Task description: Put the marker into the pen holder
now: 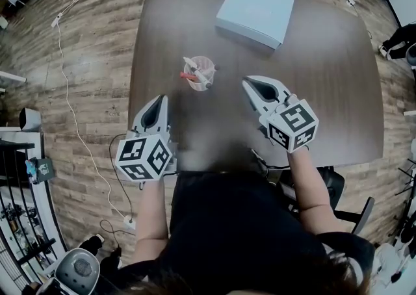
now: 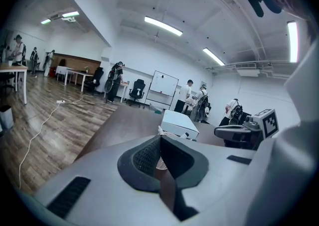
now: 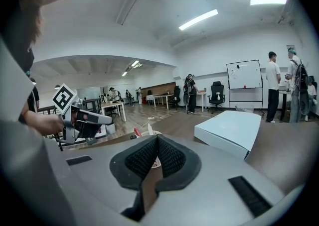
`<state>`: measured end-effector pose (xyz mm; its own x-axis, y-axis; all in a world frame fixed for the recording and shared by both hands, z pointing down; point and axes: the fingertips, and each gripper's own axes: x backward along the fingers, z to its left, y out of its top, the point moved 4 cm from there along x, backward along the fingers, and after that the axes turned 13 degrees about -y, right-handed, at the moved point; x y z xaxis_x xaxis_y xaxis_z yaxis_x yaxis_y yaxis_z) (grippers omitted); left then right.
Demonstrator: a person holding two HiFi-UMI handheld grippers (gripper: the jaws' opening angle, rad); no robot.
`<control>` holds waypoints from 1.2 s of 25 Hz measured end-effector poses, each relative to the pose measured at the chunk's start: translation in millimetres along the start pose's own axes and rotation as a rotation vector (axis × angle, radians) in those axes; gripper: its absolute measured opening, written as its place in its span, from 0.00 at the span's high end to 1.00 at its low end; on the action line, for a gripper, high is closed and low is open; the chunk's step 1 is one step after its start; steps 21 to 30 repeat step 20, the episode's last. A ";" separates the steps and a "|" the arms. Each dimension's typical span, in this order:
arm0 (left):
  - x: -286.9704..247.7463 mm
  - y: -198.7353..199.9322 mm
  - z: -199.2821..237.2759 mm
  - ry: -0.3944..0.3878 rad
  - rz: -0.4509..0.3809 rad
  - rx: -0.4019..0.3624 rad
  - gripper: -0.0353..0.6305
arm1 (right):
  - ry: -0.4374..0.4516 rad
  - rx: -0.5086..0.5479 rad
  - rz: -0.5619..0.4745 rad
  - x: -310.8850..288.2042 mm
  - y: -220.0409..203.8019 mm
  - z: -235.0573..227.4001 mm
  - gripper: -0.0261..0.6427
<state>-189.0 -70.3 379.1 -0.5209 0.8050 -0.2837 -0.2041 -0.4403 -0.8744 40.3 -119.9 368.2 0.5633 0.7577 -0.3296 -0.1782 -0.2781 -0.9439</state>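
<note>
- Head view: the pen holder (image 1: 199,73) stands near the middle of the brown worktop (image 1: 325,92). A white marker (image 1: 197,70) and a red-ended marker (image 1: 187,75) lean inside it. A white box (image 1: 257,8) lies well behind it. The left tongs (image 1: 162,99) and right tongs (image 1: 247,82) hover on either side of the holder, nearer the person, touching nothing.
- Left gripper view: the left tongs (image 2: 159,138) have their pads pressed together with nothing between them. The pen holder (image 2: 160,163) shows just past the tips, with the white box (image 2: 179,123) beyond.
- Right gripper view: the right tongs (image 3: 157,137) are likewise closed and empty. The red-ended marker (image 3: 137,133) and white marker (image 3: 149,129) poke up behind the tips, and the white box (image 3: 229,130) lies to the right.
</note>
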 end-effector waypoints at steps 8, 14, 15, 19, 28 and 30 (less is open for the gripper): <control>0.6 -3.1 0.8 -0.002 0.005 0.004 0.91 | -0.011 -0.004 0.013 -0.2 -2.9 1.5 0.93; 0.9 -4.9 1.8 0.000 0.007 0.008 0.91 | -0.013 -0.004 0.012 -0.8 -2.8 1.6 0.93; 1.0 -5.3 2.0 0.000 0.008 0.008 0.91 | -0.013 -0.004 0.012 -0.9 -3.1 1.9 0.93; 2.3 -6.6 3.2 0.004 0.005 0.011 0.91 | -0.009 -0.003 0.012 -2.2 -4.6 3.4 0.93; 2.8 -6.7 3.6 0.005 0.004 0.012 0.91 | -0.008 -0.002 0.012 -2.6 -4.9 3.8 0.93; 2.8 -6.7 3.6 0.005 0.004 0.012 0.91 | -0.008 -0.002 0.012 -2.6 -4.9 3.8 0.93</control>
